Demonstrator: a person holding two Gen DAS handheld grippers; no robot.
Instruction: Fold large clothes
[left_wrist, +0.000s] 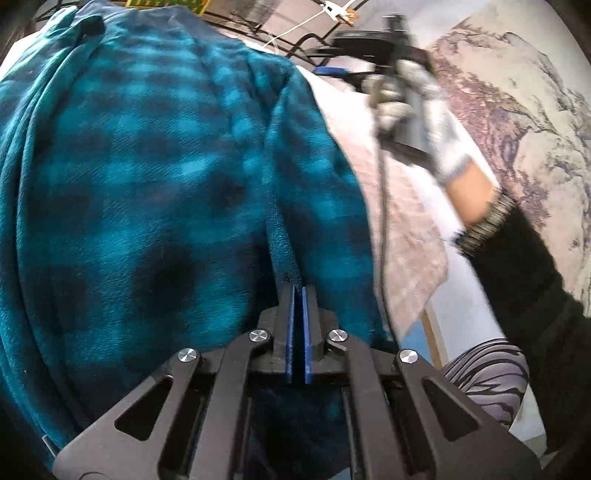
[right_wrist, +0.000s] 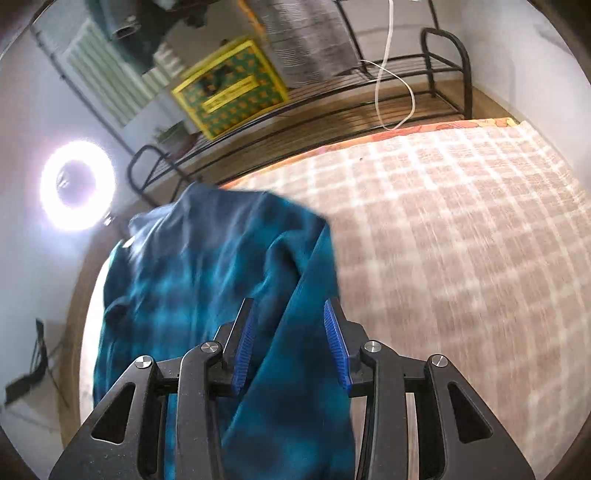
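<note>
A large teal and dark blue checked fleece garment (left_wrist: 147, 166) fills the left wrist view. My left gripper (left_wrist: 298, 290) is shut on a folded edge of it. In the right wrist view the same garment (right_wrist: 207, 266) lies on the bed's left side, and a fold of it runs between my right gripper's (right_wrist: 290, 310) fingers, which stand apart, so it is open. The right gripper's body (left_wrist: 399, 55), held by a gloved hand, shows at the upper right of the left wrist view, its fingers hidden and blurred.
The bed has a beige checked cover (right_wrist: 461, 240). Behind it stands a black metal rack (right_wrist: 369, 99) with a yellow patterned box (right_wrist: 229, 88) and a white cable (right_wrist: 391, 92). A bright ring light (right_wrist: 77, 184) is at the left. A patterned wall hanging (left_wrist: 517, 110) is at the right.
</note>
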